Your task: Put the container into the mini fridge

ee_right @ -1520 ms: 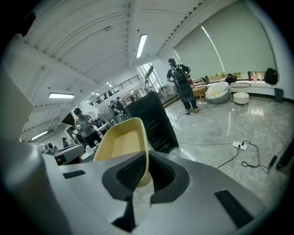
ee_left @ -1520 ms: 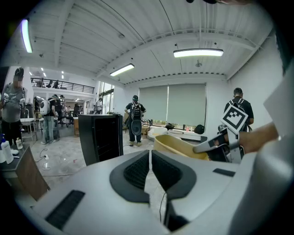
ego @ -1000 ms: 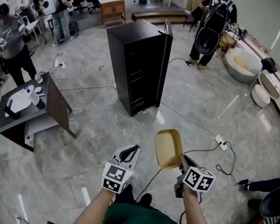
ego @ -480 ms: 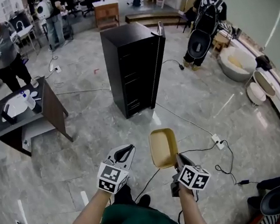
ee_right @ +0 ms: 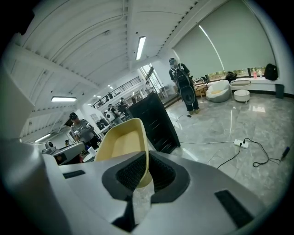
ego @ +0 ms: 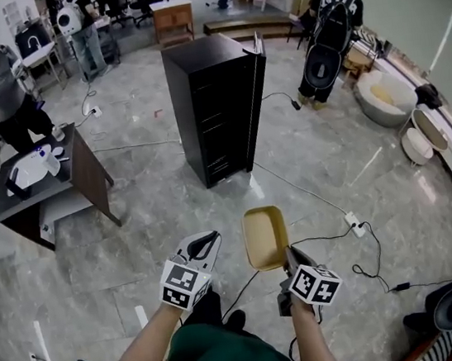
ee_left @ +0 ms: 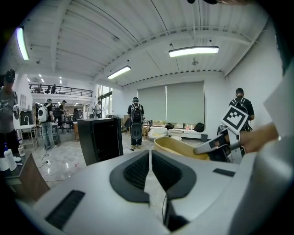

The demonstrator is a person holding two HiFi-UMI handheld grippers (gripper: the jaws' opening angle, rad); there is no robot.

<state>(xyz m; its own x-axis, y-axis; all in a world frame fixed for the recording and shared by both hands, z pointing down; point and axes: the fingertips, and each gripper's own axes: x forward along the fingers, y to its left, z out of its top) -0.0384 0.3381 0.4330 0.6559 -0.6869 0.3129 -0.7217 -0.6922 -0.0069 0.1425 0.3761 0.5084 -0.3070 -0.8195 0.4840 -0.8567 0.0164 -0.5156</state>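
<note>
My right gripper [ego: 290, 253] is clamping the one container [ego: 265, 237] by its rim, my left gripper [ego: 206, 240] sitting closed and empty; one fridge [ego: 217, 106] at 12 o'clock, barely shifting

Container [ego: 265, 237] pale yellow; mini fridge [ego: 217, 106] black (floor [ego: 170, 200] grey marble).

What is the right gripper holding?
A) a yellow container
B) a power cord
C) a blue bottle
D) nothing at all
A: the right gripper has its jaws shut on the rim of the yellow container, and the head view shows that container sticking out in front of it.
</note>
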